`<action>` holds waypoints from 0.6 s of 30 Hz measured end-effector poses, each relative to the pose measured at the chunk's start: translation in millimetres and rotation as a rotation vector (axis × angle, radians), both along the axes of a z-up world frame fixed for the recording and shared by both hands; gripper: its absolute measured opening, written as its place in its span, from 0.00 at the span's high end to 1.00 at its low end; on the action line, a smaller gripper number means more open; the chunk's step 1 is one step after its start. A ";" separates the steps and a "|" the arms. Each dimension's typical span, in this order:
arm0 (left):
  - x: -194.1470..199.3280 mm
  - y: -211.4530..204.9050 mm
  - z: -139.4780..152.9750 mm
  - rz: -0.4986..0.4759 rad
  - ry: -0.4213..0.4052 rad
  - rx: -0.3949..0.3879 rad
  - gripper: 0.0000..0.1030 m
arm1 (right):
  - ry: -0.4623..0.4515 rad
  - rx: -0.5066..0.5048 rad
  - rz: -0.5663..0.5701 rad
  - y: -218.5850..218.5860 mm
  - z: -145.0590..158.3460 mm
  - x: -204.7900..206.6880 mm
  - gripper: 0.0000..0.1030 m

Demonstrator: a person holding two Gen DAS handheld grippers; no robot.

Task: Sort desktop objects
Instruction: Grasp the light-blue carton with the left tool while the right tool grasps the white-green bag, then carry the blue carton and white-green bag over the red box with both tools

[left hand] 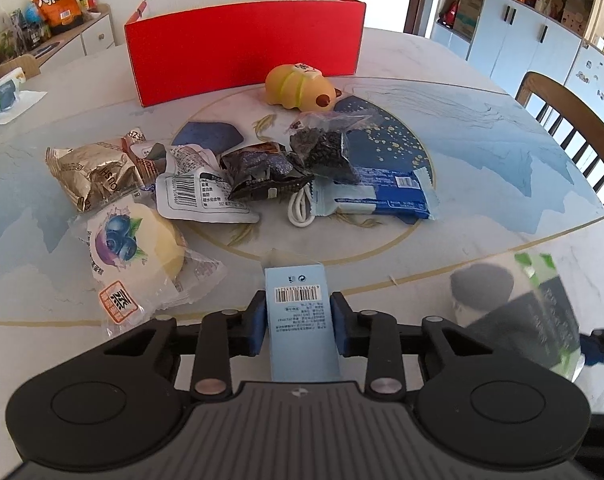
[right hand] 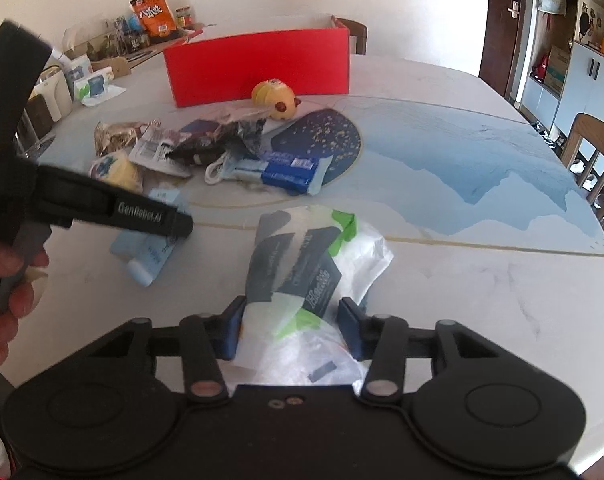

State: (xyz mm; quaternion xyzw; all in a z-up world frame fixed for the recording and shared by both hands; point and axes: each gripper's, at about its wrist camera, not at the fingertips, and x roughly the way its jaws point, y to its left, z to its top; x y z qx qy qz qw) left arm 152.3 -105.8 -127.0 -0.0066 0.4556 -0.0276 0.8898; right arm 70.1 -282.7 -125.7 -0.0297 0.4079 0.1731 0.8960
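Between left hand-held gripper (left hand: 298, 322) pads: blue tube (left hand: 300, 320)

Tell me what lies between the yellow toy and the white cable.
In the left wrist view, the clear bag of dark beans lies between yellow toy and white cable.

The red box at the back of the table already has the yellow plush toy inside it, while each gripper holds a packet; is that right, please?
Not quite: the yellow plush toy lies on the table in front of the red box, not inside it, as the left wrist view shows. The left gripper does hold a light blue packet, the right gripper a white-and-green one.
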 end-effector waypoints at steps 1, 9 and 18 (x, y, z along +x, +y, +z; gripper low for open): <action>-0.8 -0.8 0.0 -0.003 -0.002 0.004 0.69 | 0.000 -0.001 0.002 -1.5 1.0 1.0 0.56; -8.4 -6.1 3.9 0.002 -0.002 0.018 0.69 | -0.013 0.001 0.022 -11.3 10.5 2.7 0.60; -16.7 -11.5 18.2 -0.012 -0.027 0.019 0.69 | -0.029 0.008 0.039 -14.9 20.4 4.4 0.64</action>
